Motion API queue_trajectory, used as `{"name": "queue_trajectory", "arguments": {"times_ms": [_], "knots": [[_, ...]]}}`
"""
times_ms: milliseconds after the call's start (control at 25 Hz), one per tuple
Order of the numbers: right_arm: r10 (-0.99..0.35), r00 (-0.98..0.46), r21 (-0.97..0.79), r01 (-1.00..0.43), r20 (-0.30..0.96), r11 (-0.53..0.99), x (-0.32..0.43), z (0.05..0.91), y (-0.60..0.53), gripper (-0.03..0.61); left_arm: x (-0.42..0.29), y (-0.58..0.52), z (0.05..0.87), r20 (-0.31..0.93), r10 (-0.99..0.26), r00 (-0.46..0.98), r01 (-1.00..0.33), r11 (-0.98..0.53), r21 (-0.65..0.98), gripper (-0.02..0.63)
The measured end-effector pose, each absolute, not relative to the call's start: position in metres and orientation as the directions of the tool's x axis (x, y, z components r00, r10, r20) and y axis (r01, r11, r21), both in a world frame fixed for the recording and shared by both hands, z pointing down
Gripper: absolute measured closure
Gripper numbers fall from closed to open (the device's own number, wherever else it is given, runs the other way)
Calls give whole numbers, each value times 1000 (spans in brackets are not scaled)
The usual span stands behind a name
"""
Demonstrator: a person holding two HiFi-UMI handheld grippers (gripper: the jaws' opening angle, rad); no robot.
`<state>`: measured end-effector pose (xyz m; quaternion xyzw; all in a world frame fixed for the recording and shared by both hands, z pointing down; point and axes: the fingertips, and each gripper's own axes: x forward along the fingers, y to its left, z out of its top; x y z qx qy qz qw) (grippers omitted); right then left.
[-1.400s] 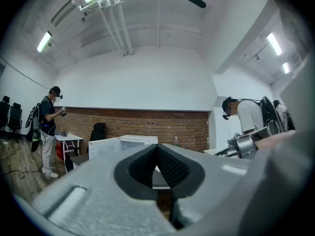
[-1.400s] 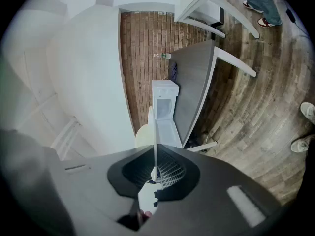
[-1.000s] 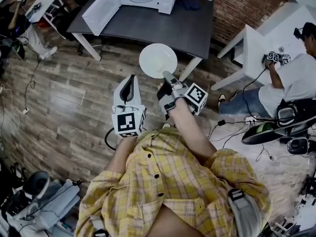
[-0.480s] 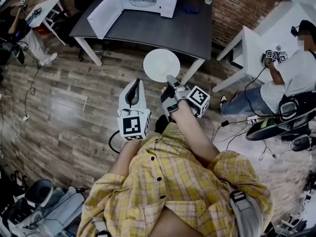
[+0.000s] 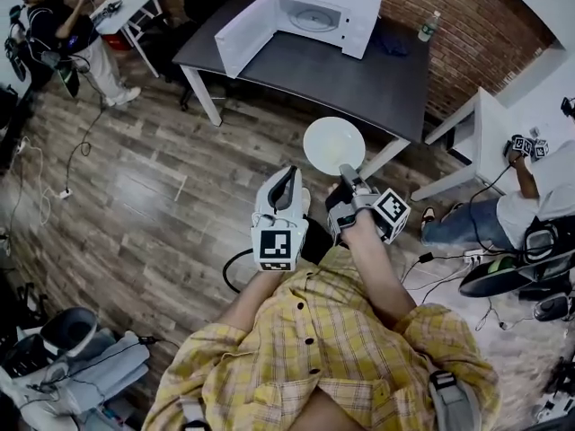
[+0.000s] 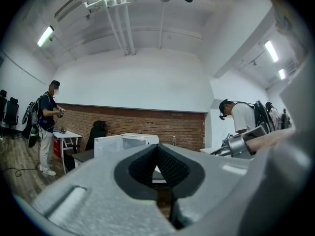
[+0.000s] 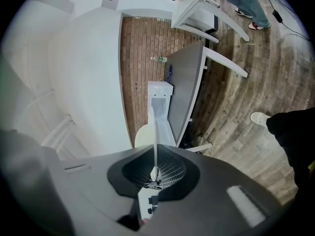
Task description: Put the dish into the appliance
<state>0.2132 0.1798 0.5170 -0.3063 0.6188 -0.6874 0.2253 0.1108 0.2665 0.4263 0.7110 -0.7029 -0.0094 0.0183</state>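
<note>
The dish is a white plate (image 5: 332, 144), and my right gripper (image 5: 347, 172) is shut on its near rim, holding it over the wood floor just short of the dark table (image 5: 359, 74). In the right gripper view the plate (image 7: 156, 132) shows edge-on between the shut jaws of the right gripper (image 7: 155, 171). The appliance, a white microwave (image 5: 319, 12), stands on the table's far side with its door (image 5: 244, 32) swung open to the left. My left gripper (image 5: 285, 172) hangs beside the right one, shut and empty. In its own view the left gripper (image 6: 157, 165) points toward the microwave (image 6: 125, 142).
A water bottle (image 5: 429, 25) and a dark cloth (image 5: 393, 39) lie on the table's right end. A white side table (image 5: 481, 128) and a seated person (image 5: 530, 200) are at the right. Another person (image 5: 58, 30) stands by a small white table (image 5: 135, 3) at far left. Cables (image 5: 72, 164) trail over the floor.
The table and microwave have shifted right and nearer in the head view as the person steps toward them. Both grippers keep their pose, and the plate stays in the right one.
</note>
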Motion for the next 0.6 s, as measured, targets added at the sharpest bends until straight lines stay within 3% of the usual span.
{"name": "queue_trajectory", "arguments": {"times_ms": [600], "knots": [[-680, -722, -990, -44, 123, -133, 165, 523, 133, 563, 65, 219, 438, 25, -1000, -9, -1000, 10, 26, 615]]}}
